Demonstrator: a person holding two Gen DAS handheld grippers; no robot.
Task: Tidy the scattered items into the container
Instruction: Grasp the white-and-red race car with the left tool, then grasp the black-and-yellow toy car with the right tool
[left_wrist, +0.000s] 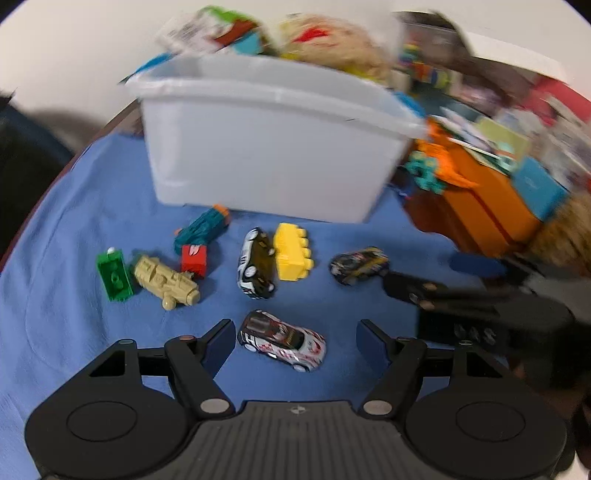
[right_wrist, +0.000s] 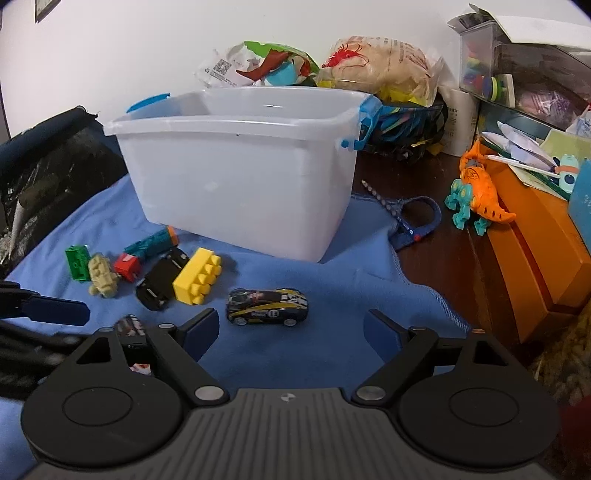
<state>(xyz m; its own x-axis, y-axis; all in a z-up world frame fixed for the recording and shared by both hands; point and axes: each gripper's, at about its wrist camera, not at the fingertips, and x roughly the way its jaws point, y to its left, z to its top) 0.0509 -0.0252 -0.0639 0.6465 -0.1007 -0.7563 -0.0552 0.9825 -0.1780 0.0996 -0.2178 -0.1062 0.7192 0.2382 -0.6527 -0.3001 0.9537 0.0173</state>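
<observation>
My left tool (left_wrist: 295, 341) gapes open; the silver-and-red toy racing car (left_wrist: 282, 339) lies crosswise between its fingers, near me.

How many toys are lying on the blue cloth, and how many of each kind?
Toy cars: 3 (white car, black and white car, black and yellow car)
Building blocks: 3 (yellow block, red block, green block)
Tan toy vehicle: 1
Teal toy with orange tip: 1
Total: 8
</observation>
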